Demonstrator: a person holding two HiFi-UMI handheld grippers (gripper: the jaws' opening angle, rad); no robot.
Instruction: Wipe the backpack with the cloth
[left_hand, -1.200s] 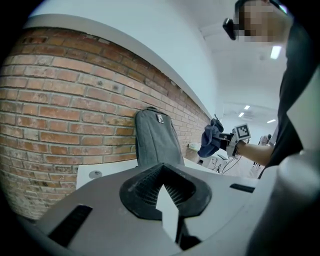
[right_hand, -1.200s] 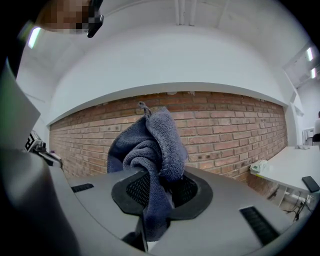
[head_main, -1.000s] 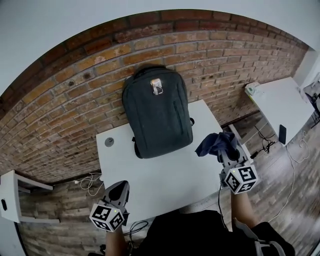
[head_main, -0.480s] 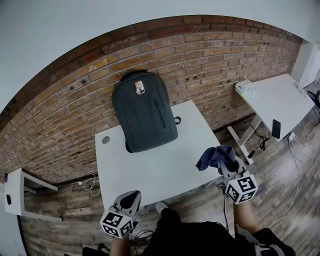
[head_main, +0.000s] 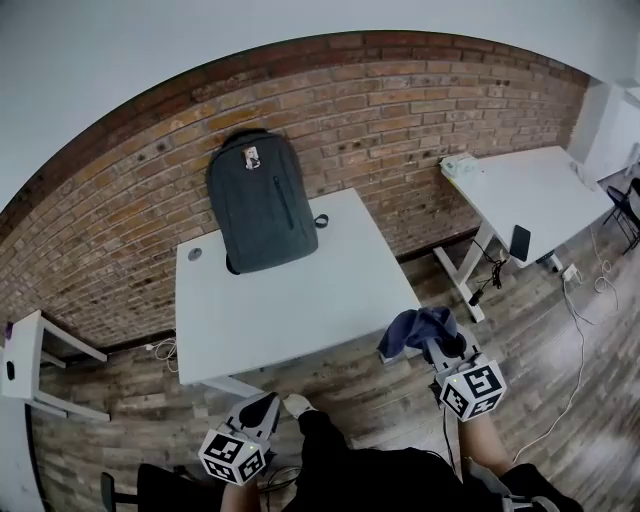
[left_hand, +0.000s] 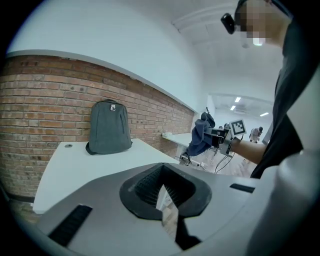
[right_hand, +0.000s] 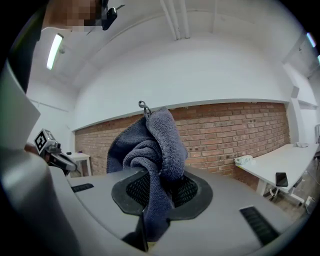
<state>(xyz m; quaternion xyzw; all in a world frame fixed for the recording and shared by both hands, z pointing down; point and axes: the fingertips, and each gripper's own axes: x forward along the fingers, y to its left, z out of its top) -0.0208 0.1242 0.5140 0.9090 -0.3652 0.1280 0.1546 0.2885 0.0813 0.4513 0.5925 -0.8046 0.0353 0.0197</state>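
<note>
Grey backpack (head_main: 255, 205): upright on white surface (head_main: 290, 300); small top label unreadable.
Right gripper (head_main: 434, 346): jaws pinching blue cloth (head_main: 412, 327).
Left gripper (head_main: 264, 405): jaws pressed together, empty.

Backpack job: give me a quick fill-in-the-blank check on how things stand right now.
1. The backpack stands on the white ____.
2. The right gripper has its fingers shut on the ____.
3. The left gripper holds ____.
Missing words: table; cloth; nothing.
</note>
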